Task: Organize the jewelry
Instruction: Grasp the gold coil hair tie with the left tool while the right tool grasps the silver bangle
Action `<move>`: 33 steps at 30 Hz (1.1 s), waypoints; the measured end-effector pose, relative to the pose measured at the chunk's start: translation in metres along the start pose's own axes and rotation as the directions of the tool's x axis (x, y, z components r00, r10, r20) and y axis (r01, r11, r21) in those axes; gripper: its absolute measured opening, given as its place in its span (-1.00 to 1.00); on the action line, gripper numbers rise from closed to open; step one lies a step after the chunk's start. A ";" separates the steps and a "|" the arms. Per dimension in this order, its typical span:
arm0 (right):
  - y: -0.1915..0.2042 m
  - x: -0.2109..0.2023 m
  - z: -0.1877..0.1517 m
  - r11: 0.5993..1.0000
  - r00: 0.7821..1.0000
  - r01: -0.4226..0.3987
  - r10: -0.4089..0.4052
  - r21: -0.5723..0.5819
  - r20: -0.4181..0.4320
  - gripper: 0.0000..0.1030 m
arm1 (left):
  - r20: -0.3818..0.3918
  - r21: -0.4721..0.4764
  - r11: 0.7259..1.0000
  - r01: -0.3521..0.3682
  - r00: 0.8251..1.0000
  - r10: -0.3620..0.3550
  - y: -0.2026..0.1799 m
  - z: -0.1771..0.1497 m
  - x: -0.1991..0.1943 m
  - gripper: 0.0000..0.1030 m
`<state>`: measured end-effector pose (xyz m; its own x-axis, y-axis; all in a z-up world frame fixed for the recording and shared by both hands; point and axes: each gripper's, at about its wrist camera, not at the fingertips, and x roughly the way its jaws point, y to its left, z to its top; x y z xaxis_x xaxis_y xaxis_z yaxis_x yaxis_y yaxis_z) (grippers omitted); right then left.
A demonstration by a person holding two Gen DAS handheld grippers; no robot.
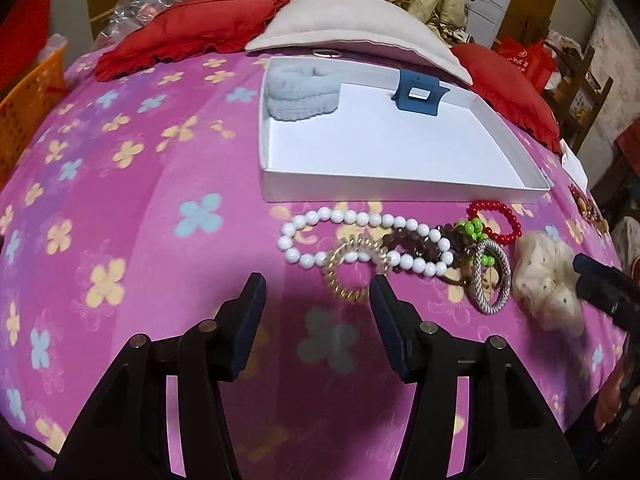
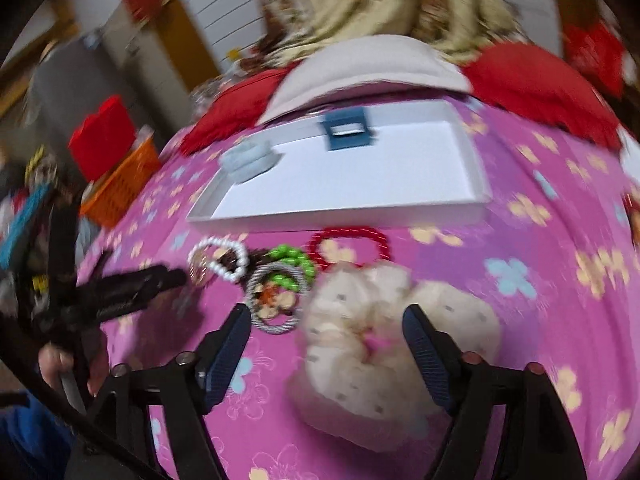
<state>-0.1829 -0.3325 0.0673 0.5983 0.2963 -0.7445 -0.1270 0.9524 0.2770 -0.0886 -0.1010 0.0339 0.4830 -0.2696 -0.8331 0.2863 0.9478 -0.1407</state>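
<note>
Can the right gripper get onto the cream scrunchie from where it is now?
Probably yes: the right gripper is open, with the cream scrunchie between its fingers and nothing lying over it.

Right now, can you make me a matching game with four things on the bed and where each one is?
Things:
1. blue hair clip
2. fluffy blue scrunchie
3. white bead bracelet
4. cream scrunchie

Places:
A. on the pink sheet, in front of the white box
B. between the right gripper fingers
C. against the box's far wall
D. in the box's far left corner

Pairs: 1-C, 2-D, 3-A, 4-B
</note>
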 end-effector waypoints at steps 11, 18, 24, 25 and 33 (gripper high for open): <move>0.024 0.068 0.013 0.995 0.996 0.033 -0.041 -0.091 -0.083 -0.21 | -0.004 0.024 0.999 0.031 1.000 -0.031 -0.007 0.006 0.021 -0.82; 0.030 0.068 0.011 0.996 0.996 0.027 -0.034 -0.089 -0.079 -0.82 | 0.000 0.025 0.998 0.062 0.998 -0.062 -0.011 -0.003 0.014 -0.84; 0.034 0.046 0.008 0.998 0.999 -0.004 0.002 -0.062 -0.038 -0.85 | 0.031 -0.016 0.996 0.093 0.995 -0.092 -0.005 -0.014 -0.013 -0.84; 0.034 0.042 0.008 0.998 1.000 -0.006 0.005 -0.059 -0.030 -0.86 | 0.037 -0.023 0.995 0.100 0.994 -0.099 -0.003 -0.016 -0.019 -0.84; 0.044 0.004 0.009 0.998 0.999 -0.012 0.014 -0.063 0.034 -0.86 | 0.088 -0.046 0.994 0.095 0.992 -0.090 0.004 -0.026 -0.053 -0.84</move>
<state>-0.1787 -0.2901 0.0815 0.6226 0.3072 -0.7197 -0.1835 0.9514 0.2473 -0.1348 -0.0786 0.0638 0.5258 -0.3680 -0.7669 0.2922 0.9249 -0.2434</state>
